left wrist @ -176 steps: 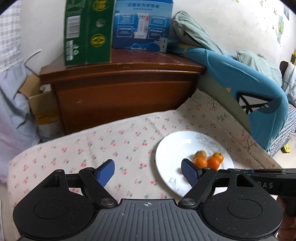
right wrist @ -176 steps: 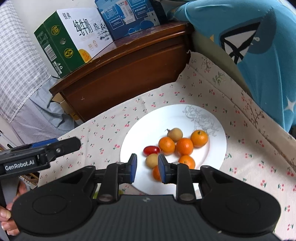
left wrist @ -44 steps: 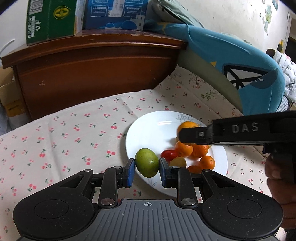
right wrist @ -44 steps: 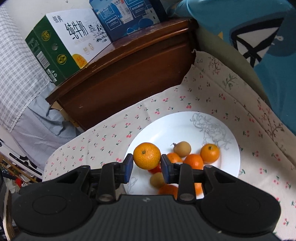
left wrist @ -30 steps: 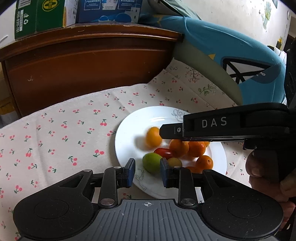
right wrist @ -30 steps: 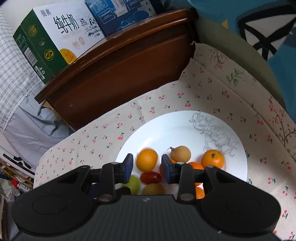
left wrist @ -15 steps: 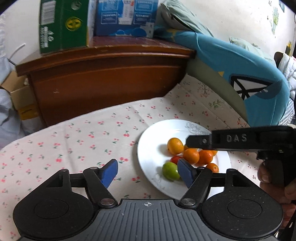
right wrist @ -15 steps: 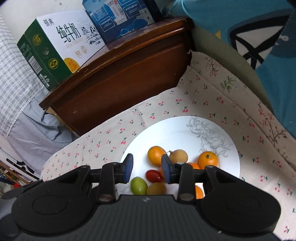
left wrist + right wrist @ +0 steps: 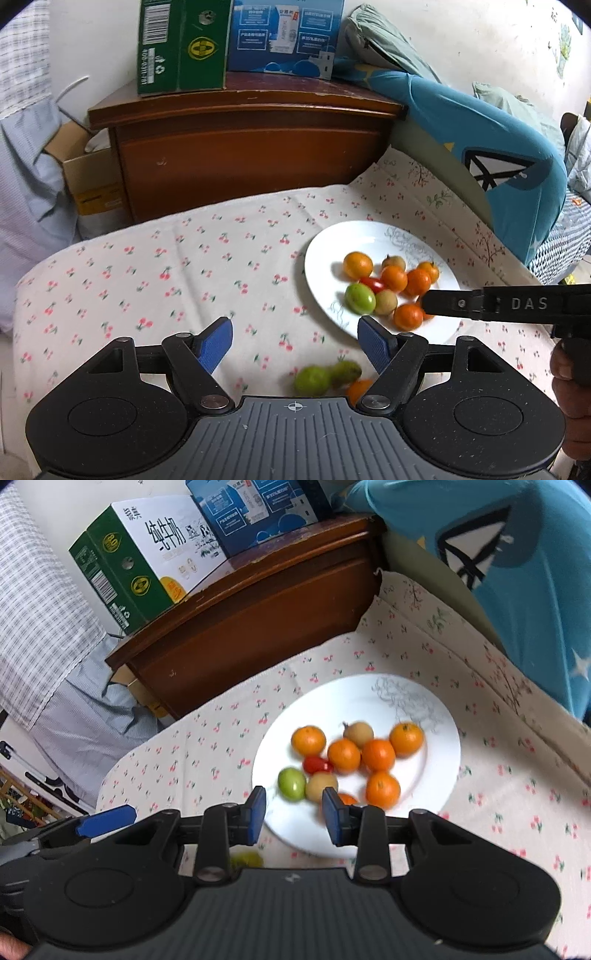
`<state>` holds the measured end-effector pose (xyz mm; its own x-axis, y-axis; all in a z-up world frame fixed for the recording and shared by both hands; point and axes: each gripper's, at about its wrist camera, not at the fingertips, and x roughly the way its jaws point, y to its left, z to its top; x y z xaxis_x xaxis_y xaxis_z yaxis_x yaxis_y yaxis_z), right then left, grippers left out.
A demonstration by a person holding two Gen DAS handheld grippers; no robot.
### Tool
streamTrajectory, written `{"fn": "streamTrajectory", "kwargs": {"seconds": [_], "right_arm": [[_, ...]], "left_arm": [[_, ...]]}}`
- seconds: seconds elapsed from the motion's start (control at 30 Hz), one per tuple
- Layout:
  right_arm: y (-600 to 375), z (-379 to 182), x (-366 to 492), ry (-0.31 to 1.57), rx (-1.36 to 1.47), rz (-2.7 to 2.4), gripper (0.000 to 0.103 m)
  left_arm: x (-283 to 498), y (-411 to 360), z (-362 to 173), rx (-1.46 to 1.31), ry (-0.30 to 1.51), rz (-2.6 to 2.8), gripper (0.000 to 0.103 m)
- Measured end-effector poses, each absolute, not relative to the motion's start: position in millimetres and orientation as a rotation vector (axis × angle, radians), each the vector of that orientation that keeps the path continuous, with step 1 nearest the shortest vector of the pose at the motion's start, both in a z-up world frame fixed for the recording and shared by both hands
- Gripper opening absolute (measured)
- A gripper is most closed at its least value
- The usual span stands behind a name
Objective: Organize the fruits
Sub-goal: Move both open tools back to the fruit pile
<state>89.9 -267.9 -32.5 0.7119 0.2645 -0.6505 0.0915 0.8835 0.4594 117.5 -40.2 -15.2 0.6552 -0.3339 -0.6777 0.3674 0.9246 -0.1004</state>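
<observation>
A white plate [image 9: 347, 240] on the cherry-print cloth holds several oranges, a green fruit [image 9: 360, 298], a red tomato [image 9: 373, 283] and two tan fruits. My left gripper [image 9: 295, 341] hovers over the cloth to the plate's near left; its jaws are opening and nothing is between them. Two green fruits [image 9: 312, 380] and an orange [image 9: 358, 391] lie on the cloth just below it. My right gripper [image 9: 294, 812] hangs over the plate's [image 9: 351, 701] near edge, its jaws narrowly apart and empty. One blue pad of the left gripper [image 9: 103, 821] shows at the left.
A brown wooden cabinet [image 9: 240, 155] stands behind the cloth, with a green carton [image 9: 177, 48] and a blue carton [image 9: 284, 37] on top. A blue cushion [image 9: 498, 155] rises to the right. A cardboard box [image 9: 85, 173] sits at the left.
The left gripper let go of the green fruit on the plate, opened wide and drew back and up. The right gripper left its orange on the plate and pulled back too.
</observation>
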Motion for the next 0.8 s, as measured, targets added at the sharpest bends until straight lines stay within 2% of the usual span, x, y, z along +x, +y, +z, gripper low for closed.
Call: {"fn": "streamTrajectory", "kwargs": {"seconds": [0.8], "right_arm": [[-246.8,-62.3,42.2,0.862,0.502,0.096,0.035]], "left_arm": [[56.3,-33.5,-52.5,0.065,0.869,-0.371,0.075]]}}
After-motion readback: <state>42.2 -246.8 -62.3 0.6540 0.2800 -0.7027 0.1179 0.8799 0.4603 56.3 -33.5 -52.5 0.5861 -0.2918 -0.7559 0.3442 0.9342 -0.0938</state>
